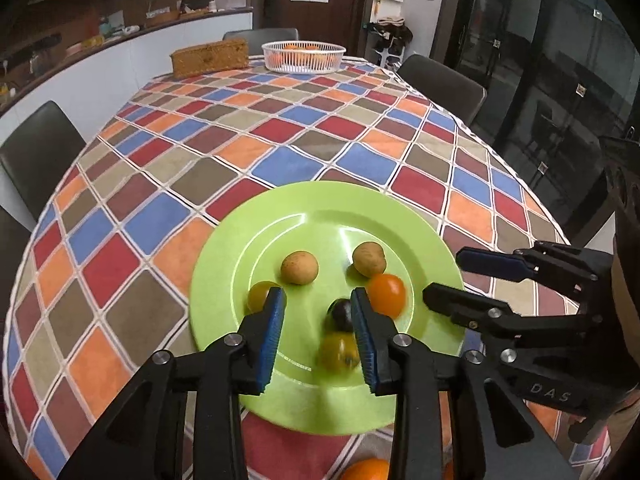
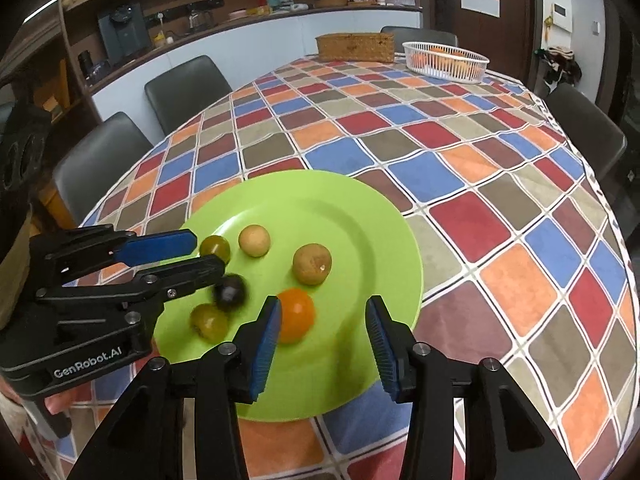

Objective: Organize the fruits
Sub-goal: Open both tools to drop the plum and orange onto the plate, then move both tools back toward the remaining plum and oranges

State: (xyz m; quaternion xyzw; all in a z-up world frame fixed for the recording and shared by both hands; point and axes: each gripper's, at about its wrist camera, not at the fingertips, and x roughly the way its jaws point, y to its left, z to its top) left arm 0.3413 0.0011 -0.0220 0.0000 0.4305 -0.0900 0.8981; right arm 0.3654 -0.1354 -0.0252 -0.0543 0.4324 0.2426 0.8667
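A green plate (image 1: 280, 216) (image 2: 360, 216) lies on the checked tablecloth near me. On it lie two tan round fruits (image 1: 299, 267) (image 1: 369, 258), an orange tomato (image 1: 387, 294) (image 2: 295, 314), a dark one (image 1: 341, 315) (image 2: 230, 292) and two yellow-green ones (image 1: 338, 351) (image 1: 259, 295). My left gripper (image 1: 319, 304) (image 2: 206, 251) is open and empty over the plate's near half, the dark fruit by its right finger. My right gripper (image 2: 323, 312) (image 1: 442, 278) is open and empty over the plate's right rim, beside the orange tomato.
A white basket (image 1: 303, 56) (image 2: 445, 61) with oranges and a wicker box (image 1: 210, 57) (image 2: 355, 47) stand at the table's far end. Dark chairs (image 1: 36, 152) (image 2: 186, 88) ring the table. Another orange fruit (image 1: 366, 469) lies at the near edge.
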